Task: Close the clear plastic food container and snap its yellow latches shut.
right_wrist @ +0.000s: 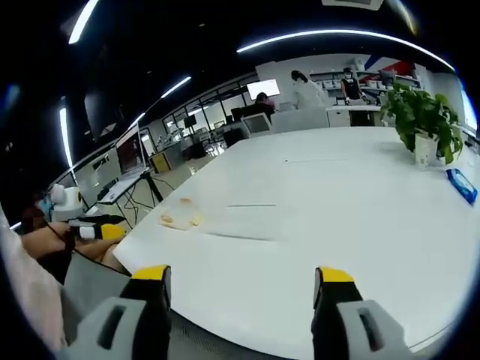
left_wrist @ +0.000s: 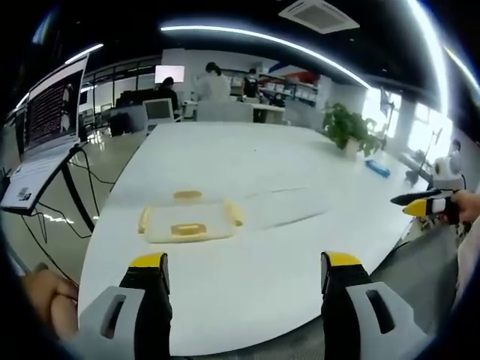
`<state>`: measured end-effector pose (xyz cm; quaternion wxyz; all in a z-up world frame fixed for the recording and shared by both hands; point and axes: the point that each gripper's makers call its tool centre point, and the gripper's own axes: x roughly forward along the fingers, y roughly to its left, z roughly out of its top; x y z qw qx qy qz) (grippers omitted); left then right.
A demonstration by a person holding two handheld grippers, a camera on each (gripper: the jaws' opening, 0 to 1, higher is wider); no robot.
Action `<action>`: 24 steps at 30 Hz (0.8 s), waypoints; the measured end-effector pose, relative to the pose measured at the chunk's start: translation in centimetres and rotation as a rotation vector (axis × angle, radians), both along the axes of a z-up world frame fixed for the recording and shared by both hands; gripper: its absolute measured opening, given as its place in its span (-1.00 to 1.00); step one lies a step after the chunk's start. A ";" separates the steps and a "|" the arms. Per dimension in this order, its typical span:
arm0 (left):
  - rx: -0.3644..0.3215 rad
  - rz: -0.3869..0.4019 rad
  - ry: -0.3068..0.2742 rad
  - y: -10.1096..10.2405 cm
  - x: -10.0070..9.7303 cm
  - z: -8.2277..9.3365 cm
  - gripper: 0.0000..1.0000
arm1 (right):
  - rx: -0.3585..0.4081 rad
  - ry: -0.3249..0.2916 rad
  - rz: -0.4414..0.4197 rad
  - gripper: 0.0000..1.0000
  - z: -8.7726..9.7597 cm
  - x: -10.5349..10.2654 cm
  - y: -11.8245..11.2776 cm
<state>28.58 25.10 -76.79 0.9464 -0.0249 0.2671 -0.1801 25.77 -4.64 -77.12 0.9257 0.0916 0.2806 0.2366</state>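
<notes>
The left gripper [left_wrist: 244,274] is held low at the near edge of the large white table [left_wrist: 300,225], its two yellow-tipped grey jaws set wide apart with nothing between them. A hand [left_wrist: 52,304] shows at the lower left of the left gripper view, beside that gripper's body. The right gripper [right_wrist: 241,289] also hangs at the table's near edge, its jaws spread wide and empty. In the left gripper view it appears again at the far right [left_wrist: 421,202], off the table's edge, held in a person's hand, its yellow tips pointing toward the table. In the right gripper view the left gripper [right_wrist: 97,229] shows at the far left, held off the table's corner above a person's arm.

The clear plastic food container [left_wrist: 189,222] lies flat on the table ahead of the left gripper, well apart from both grippers. It is shallow and rectangular with rounded corners, with yellow latches [left_wrist: 234,212] along its sides, which seem to stick outward. Whether its lid is pressed fully down cannot be told. Nothing can be made out inside it. In the right gripper view it is a small pale shape [right_wrist: 181,217] near the table's left corner.

Farther along the table stand a potted green plant [right_wrist: 421,120] and a small blue object [right_wrist: 463,184]. A laptop on a stand [left_wrist: 41,142] is off the table to the left.
</notes>
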 end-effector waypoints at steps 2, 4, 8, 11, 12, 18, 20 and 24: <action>0.002 -0.002 0.002 -0.1 0.1 -0.1 0.64 | 0.001 0.002 0.001 0.55 0.0 0.0 0.0; 0.003 -0.005 0.001 -0.1 0.1 0.0 0.64 | 0.000 0.000 0.002 0.55 0.0 0.0 0.1; 0.001 -0.008 -0.003 -0.3 0.2 0.1 0.64 | 0.000 0.000 0.003 0.55 0.0 0.1 0.1; 0.004 -0.008 -0.003 -0.3 0.2 0.1 0.64 | 0.002 -0.001 0.003 0.55 0.1 0.1 0.2; 0.005 -0.007 -0.001 -0.2 0.2 0.0 0.63 | 0.002 0.000 0.003 0.55 0.0 0.1 0.2; 0.005 -0.009 0.027 -0.2 0.0 -0.8 0.62 | 0.009 0.010 0.006 0.55 0.1 0.2 0.2; 0.007 -0.008 0.026 -0.1 0.2 -0.7 0.62 | 0.004 0.005 0.011 0.55 0.3 0.5 0.3; 0.016 -0.015 0.017 0.2 0.8 -0.3 0.62 | -0.003 -0.008 0.029 0.54 0.8 1.1 0.7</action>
